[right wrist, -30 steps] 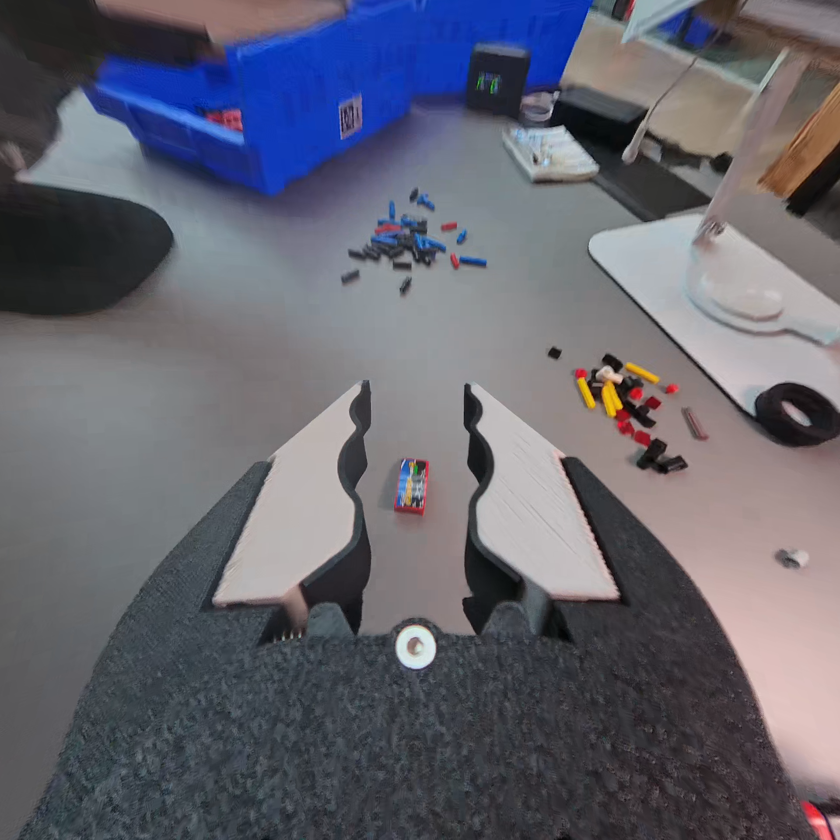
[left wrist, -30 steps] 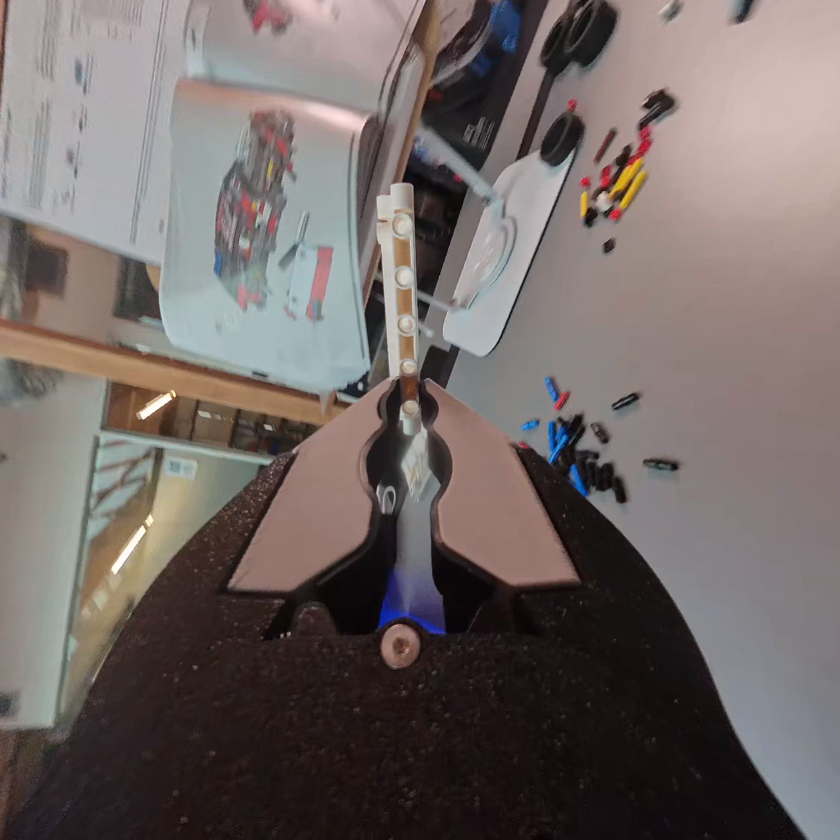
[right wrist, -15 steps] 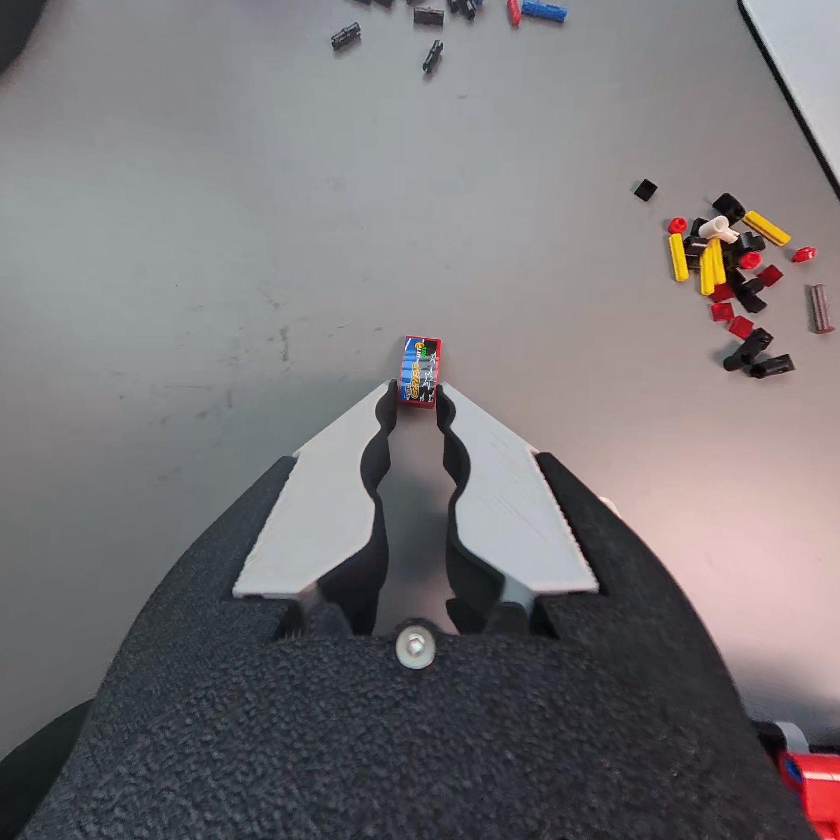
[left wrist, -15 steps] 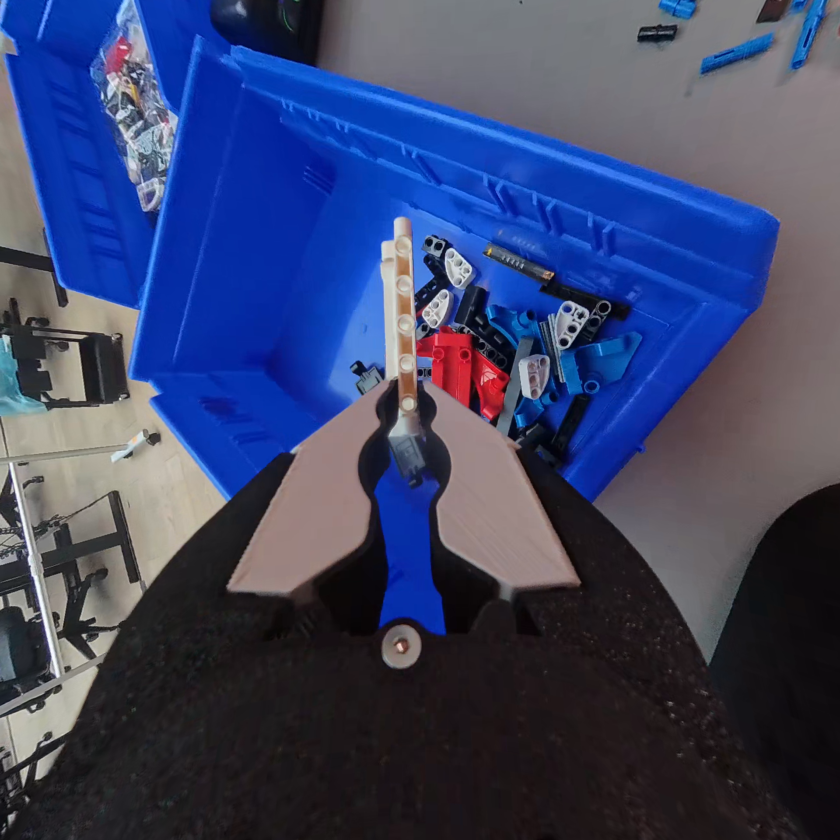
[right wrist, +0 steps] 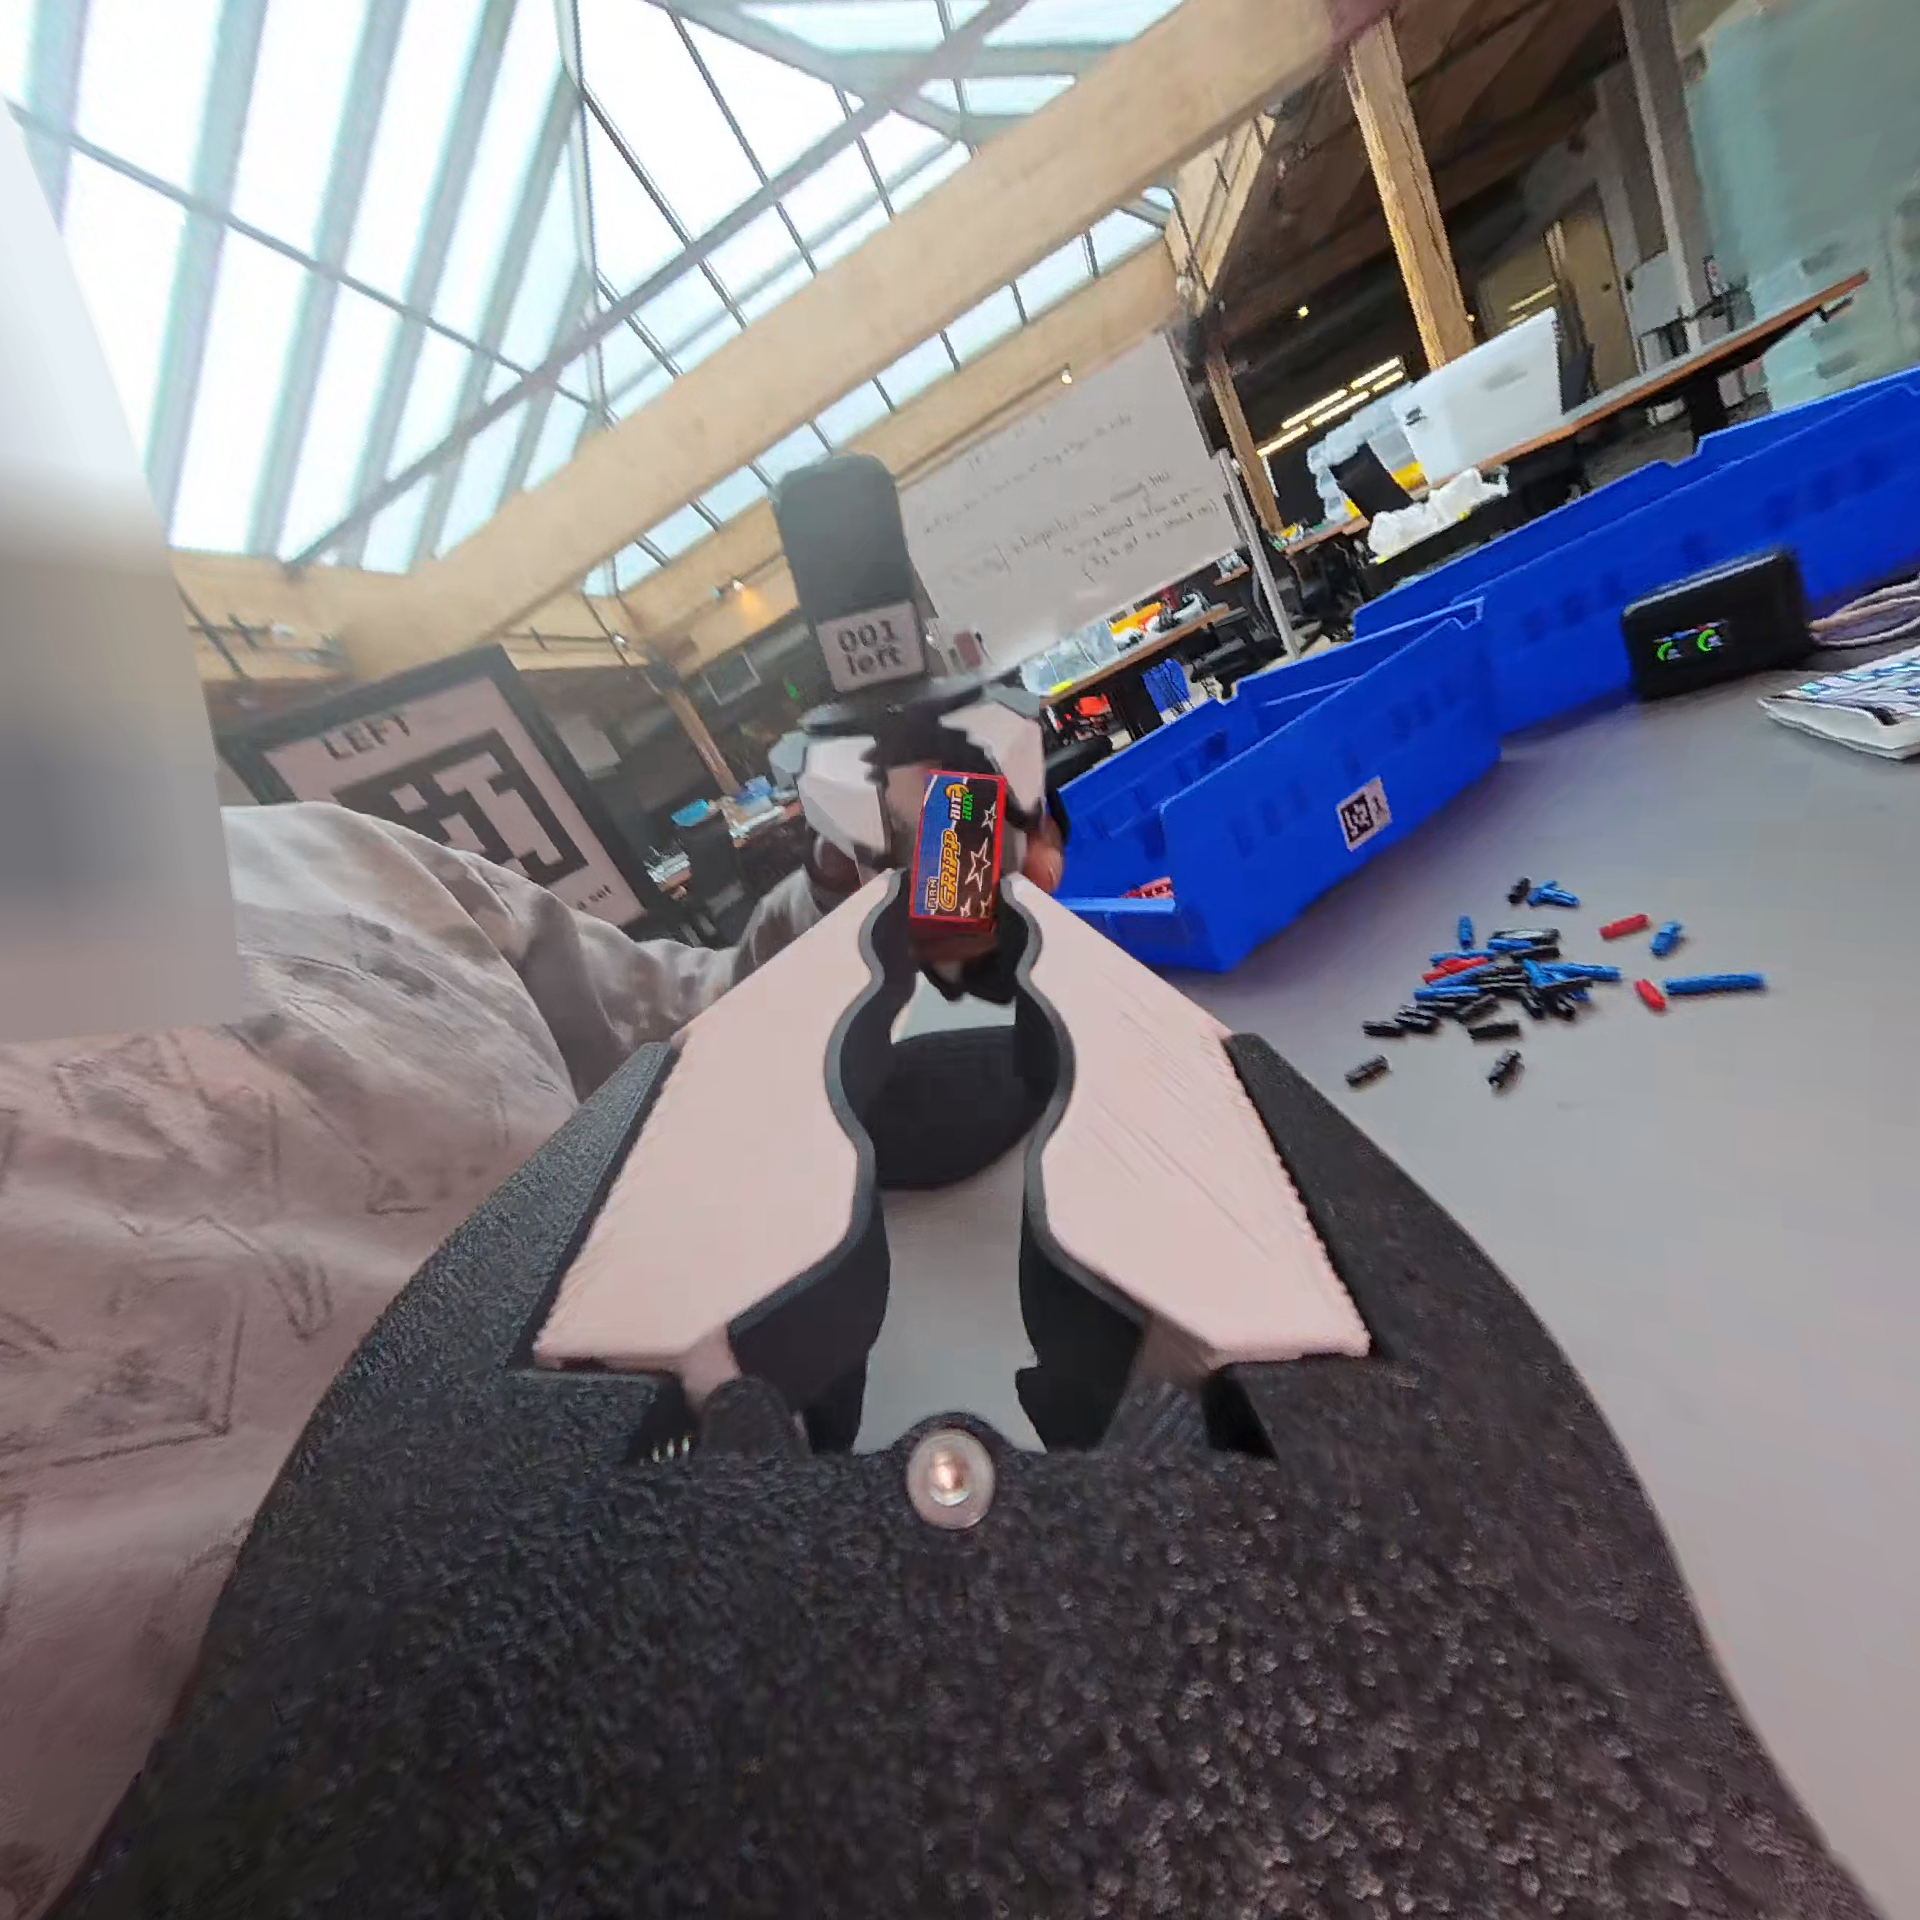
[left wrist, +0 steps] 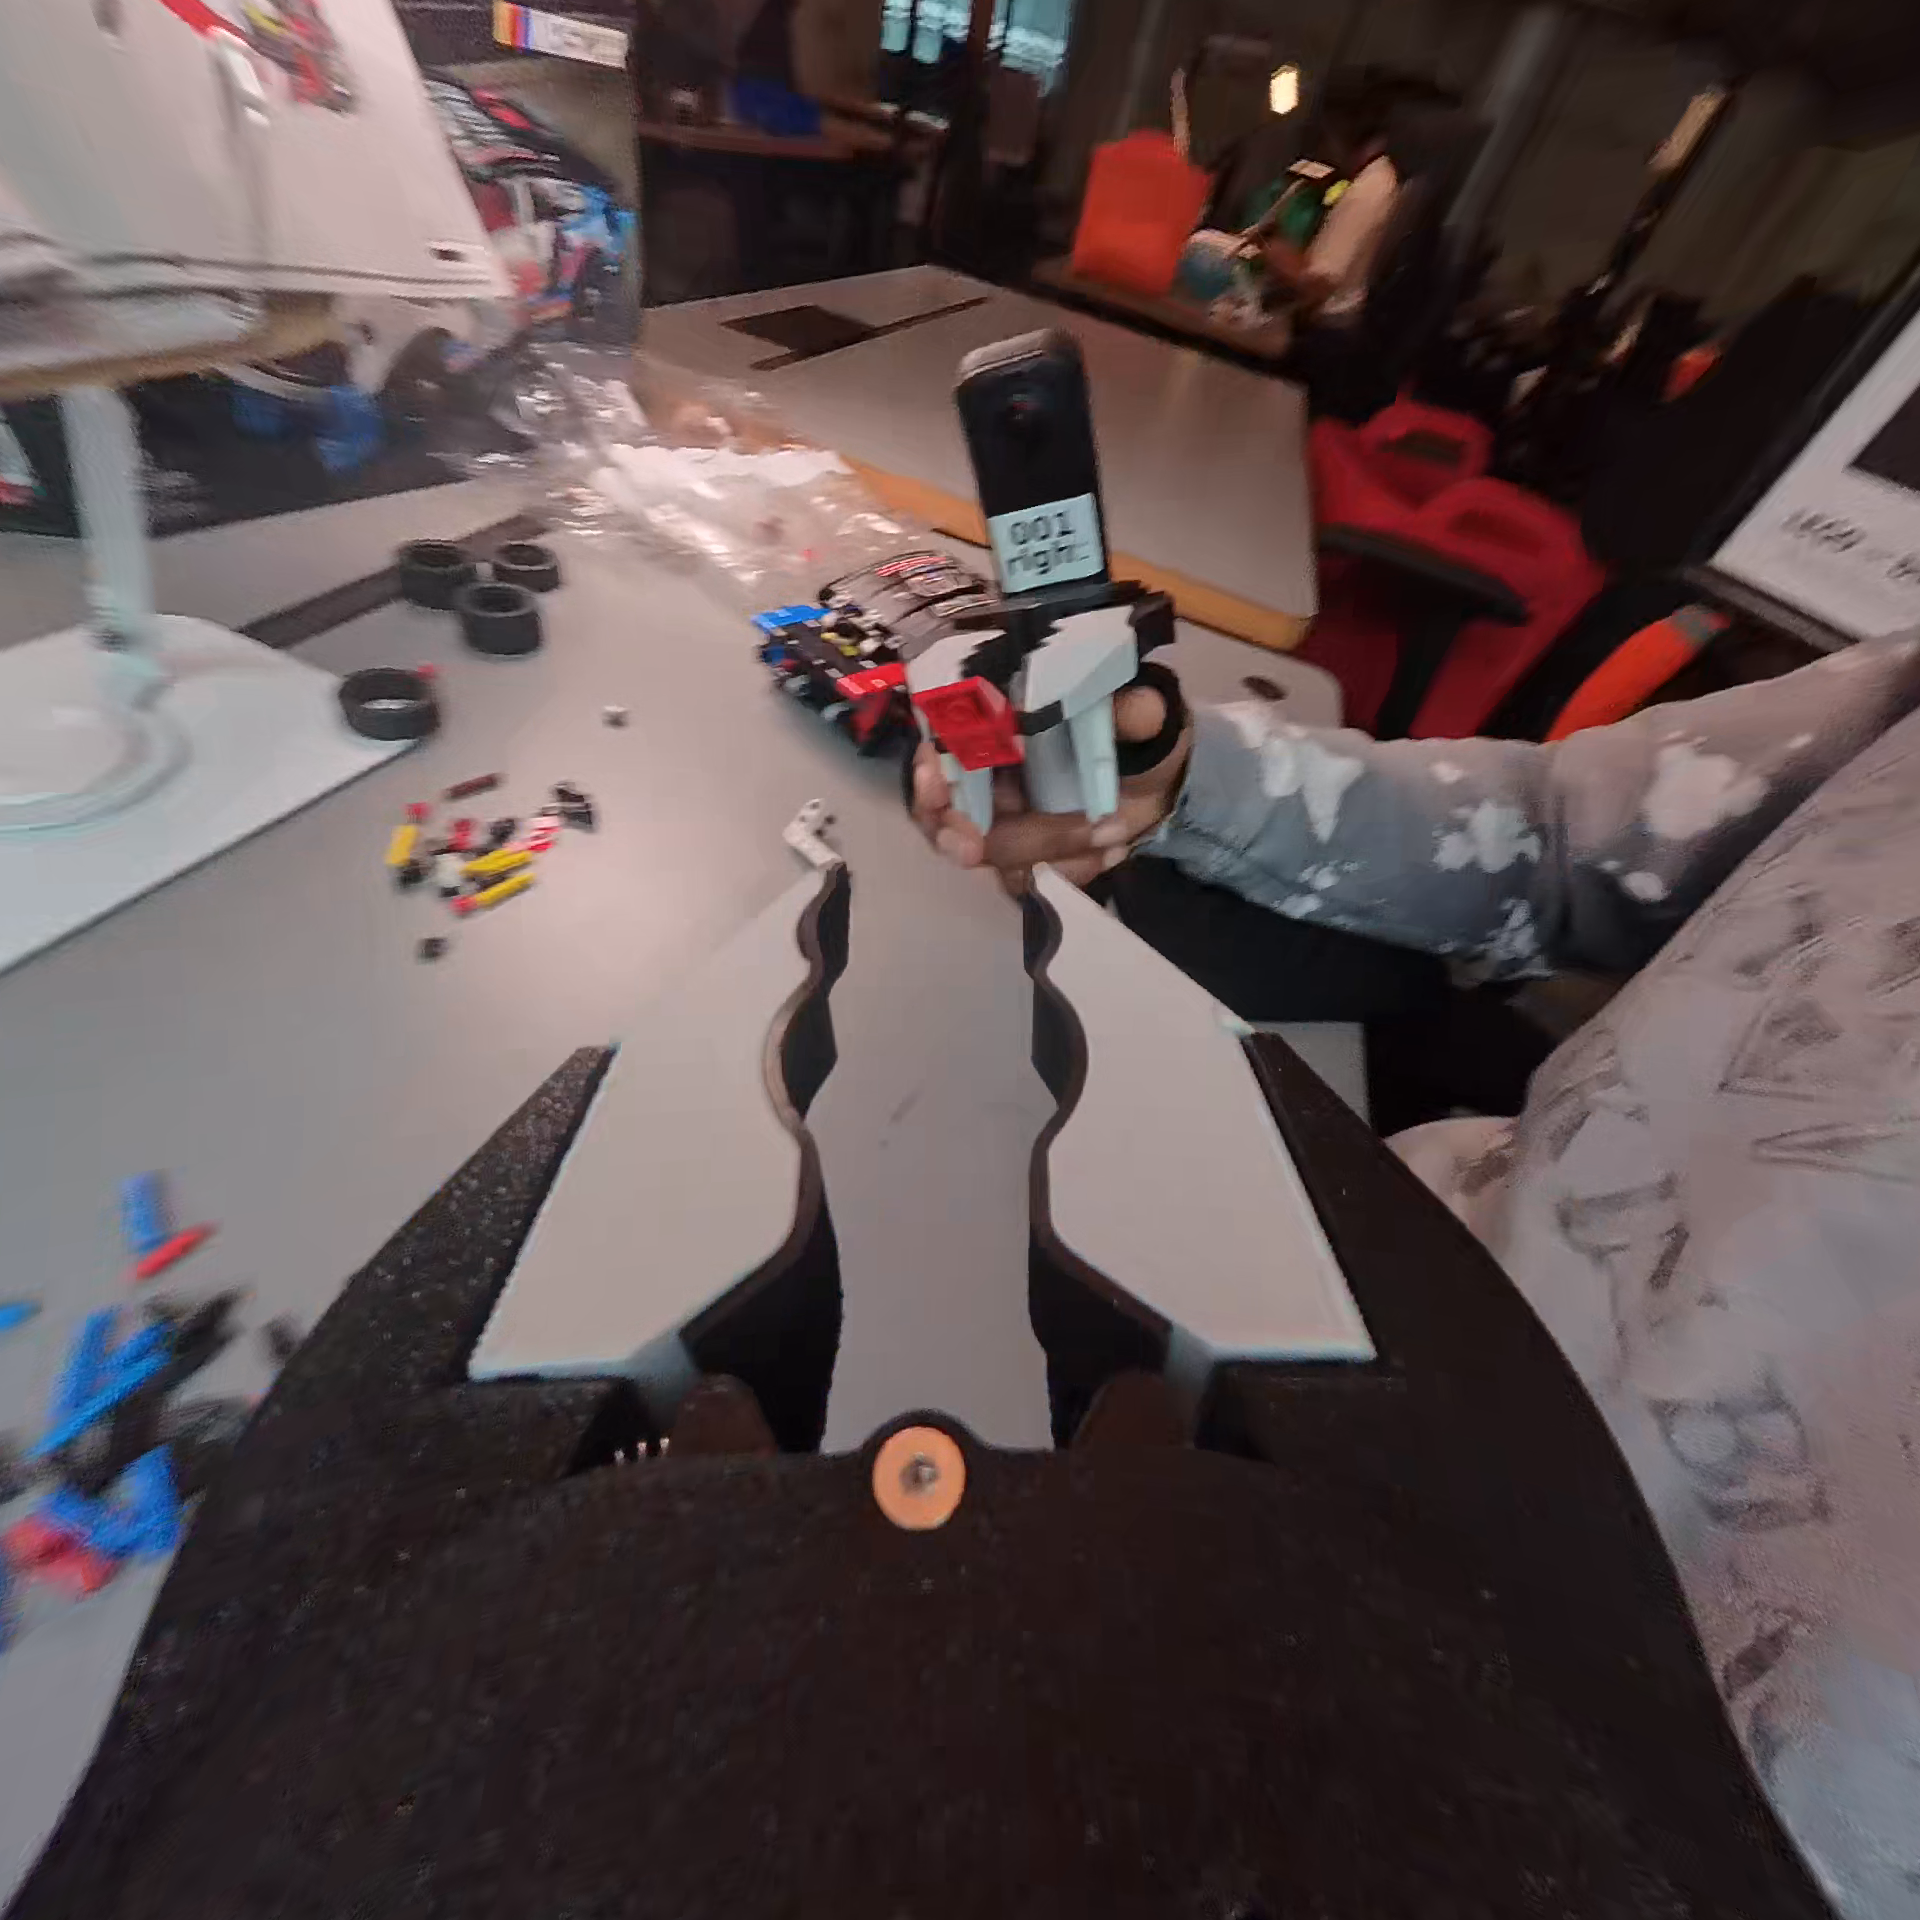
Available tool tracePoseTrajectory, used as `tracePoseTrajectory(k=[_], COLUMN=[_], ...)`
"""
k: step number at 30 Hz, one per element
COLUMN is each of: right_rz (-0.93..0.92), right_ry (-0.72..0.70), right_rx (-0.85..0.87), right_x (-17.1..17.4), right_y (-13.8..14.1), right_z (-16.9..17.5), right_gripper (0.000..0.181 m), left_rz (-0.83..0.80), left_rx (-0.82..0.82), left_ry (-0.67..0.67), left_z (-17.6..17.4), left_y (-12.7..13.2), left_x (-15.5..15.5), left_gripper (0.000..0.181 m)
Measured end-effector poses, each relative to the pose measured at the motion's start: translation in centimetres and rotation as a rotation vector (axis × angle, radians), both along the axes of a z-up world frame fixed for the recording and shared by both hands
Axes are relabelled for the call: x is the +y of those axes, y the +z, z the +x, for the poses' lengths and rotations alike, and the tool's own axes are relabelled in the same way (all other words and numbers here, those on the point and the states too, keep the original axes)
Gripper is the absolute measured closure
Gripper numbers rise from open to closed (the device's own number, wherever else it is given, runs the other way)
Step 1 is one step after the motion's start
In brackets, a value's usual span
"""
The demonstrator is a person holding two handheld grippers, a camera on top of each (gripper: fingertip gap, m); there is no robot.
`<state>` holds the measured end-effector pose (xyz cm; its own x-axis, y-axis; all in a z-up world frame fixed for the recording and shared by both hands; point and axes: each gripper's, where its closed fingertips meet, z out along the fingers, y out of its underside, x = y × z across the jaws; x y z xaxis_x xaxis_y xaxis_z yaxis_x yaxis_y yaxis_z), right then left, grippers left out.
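Note:
My right gripper (right wrist: 951, 909) is shut on a small red brick (right wrist: 958, 868) with a printed blue and black face, and holds it in the air above the grey table (right wrist: 1558, 1195). The left wrist view shows the same gripper (left wrist: 1023, 758) farther off, with the red brick (left wrist: 971, 722) between its fingers and a person's hand around its handle. My left gripper (left wrist: 935, 894) is open and empty above the table (left wrist: 623, 987), facing the right one. A small pale angled piece (left wrist: 816, 831) lies just beyond its left fingertip. Its pale fingers (right wrist: 836, 805) show behind the brick in the right wrist view.
Blue bins (right wrist: 1299, 790) stand at the right, with a pile of blue and black pins (right wrist: 1507, 977) in front. In the left wrist view I see a pile of yellow, red and black bits (left wrist: 468, 847), black tyres (left wrist: 478, 592), a partly built model (left wrist: 862, 644) and a white stand base (left wrist: 156, 727). The grippers' ends are close to 6 cm from one another. Between my right fingertips and the small pale angled piece (left wrist: 816, 831) there is roughly 20 cm.
My left gripper held a white beam over the blue bin; now it is open, empty and turned towards the right gripper. My right gripper closed on the red brick and lifted it off the table.

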<state>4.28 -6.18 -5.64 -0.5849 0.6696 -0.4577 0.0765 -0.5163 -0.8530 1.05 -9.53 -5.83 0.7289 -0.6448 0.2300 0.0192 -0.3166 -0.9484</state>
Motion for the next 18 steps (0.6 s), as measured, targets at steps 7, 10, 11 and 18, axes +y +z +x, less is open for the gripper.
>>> tracePoseTrajectory(k=[7,10,11,18], right_rz=[-0.208,-0.205,-0.195,-0.072], right_ry=[0.012,0.011,0.010,-0.031], right_rx=[0.062,0.036,0.020,-0.081], right_x=[1.3,1.4,1.3,1.5], right_y=[1.1,0.4,0.1,-1.9], right_z=[0.2,-0.1,-0.3,-1.2], right_gripper=[0.165,0.164,0.164,0.165], left_rz=[-0.085,-0.077,-0.075,-0.151], left_rx=[-0.388,-0.440,-0.448,-0.382], left_ry=[-0.111,-0.110,-0.110,-0.166], left_z=[3.6,3.3,3.0,1.8], left_y=[1.1,1.2,1.0,-2.0], left_x=[4.4,5.2,5.3,4.2], left_gripper=[0.154,0.155,0.156,0.167])
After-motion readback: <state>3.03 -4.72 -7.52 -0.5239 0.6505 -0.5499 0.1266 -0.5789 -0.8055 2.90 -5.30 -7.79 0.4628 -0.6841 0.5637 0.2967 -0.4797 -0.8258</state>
